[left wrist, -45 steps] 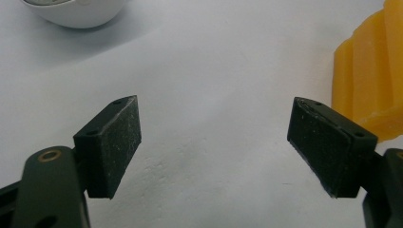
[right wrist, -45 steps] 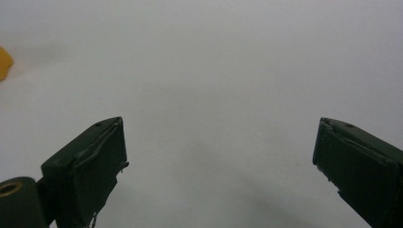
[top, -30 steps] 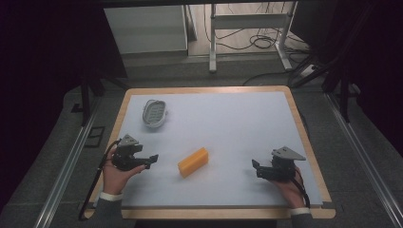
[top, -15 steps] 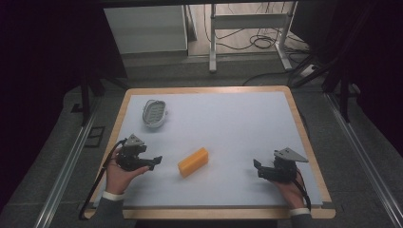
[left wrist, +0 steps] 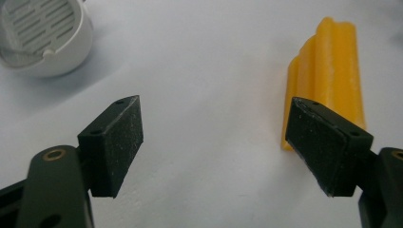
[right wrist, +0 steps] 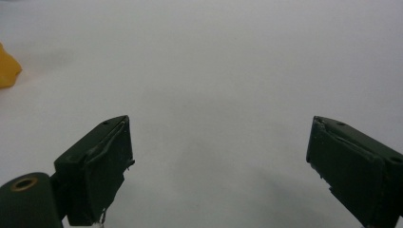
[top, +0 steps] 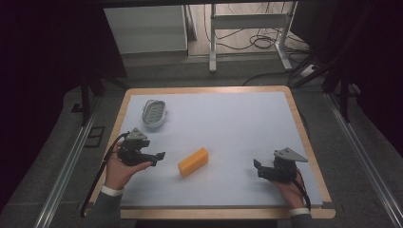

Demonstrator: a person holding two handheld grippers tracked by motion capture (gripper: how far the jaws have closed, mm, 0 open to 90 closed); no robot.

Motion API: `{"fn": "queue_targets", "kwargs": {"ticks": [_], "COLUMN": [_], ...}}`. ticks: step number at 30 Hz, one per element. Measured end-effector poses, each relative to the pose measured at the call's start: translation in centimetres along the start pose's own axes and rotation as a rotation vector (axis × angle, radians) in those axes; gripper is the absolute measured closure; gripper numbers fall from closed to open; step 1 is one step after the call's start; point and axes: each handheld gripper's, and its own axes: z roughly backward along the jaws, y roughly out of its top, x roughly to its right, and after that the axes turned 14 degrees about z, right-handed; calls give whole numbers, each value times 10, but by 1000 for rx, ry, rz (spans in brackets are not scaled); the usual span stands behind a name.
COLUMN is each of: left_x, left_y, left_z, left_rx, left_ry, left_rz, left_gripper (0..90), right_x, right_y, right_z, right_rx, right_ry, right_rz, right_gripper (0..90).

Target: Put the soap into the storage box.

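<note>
An orange ridged block lies flat near the middle front of the pale table. My left gripper is held low at the block's left, open, jaws pointing toward it; in the left gripper view the block lies ahead at the right, just beyond the right jaw, and nothing is between the jaws. My right gripper is at the front right, open and empty, well apart from the block. In the right gripper view a corner of the block shows at the far left.
A white oval dish with a slotted insert sits at the back left of the table, also seen as the dish in the left gripper view. The table has a wooden rim. Dark floor, rails and cables surround it.
The left gripper has drifted slightly forward and toward the block. The right gripper has barely moved. The block and dish are where they were.
</note>
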Motion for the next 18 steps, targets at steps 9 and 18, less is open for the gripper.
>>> {"fn": "queue_targets", "kwargs": {"ticks": [9,18], "left_x": [22,41], "left_y": [17,29], "left_z": [-1,-6], "left_rx": [-22,-59], "left_ry": [-16,-19], "left_rz": [-52,-97], "left_gripper": [203,202], "right_x": [1,0], "right_y": [-1,0], "right_z": [1,1], "right_rx": [2,-1], "right_ry": [-6,-14], "right_rz": [-1,3], "right_gripper": [83,83]}}
